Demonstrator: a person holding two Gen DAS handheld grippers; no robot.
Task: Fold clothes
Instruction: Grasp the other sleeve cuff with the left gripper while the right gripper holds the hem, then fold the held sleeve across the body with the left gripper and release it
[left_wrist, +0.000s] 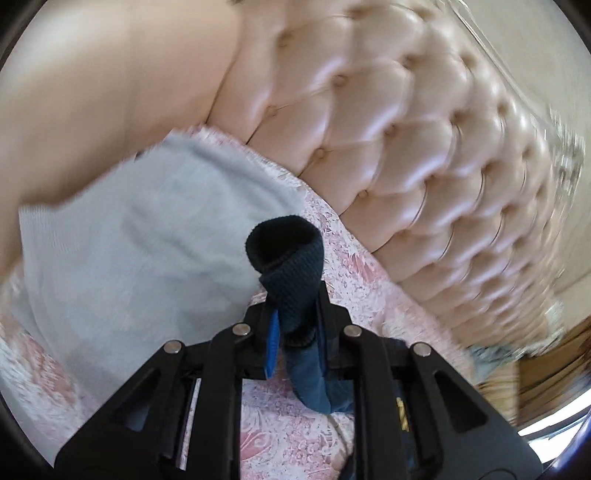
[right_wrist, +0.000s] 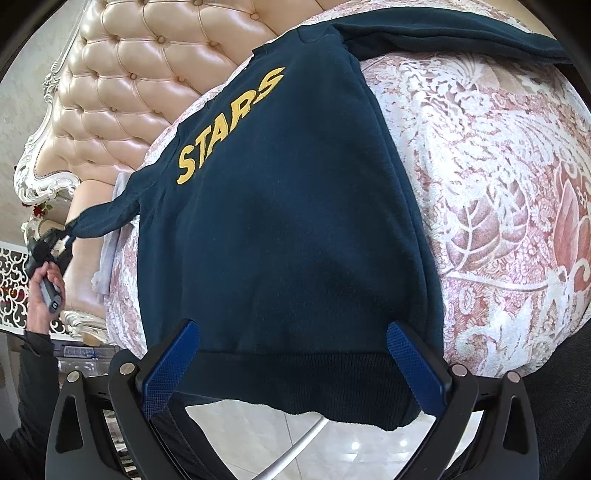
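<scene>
**Tufted headboard, patterned bedspread, pale glossy floor**

The landmark is the tufted headboard, a glossy peach-pink leather with buttoned diamond quilting. Around its outer edge runs a carved white frame with scrolled ornament. In front of the headboard spreads the bedspread, woven in pink and white leaf and flower patterns. Behind the headboard stands a pale textured wall. Below the bed's near edge, away from the headboard, lies a shiny light tiled floor catching bright reflections. A white lattice screen shows beside the frame's lower end.
</scene>
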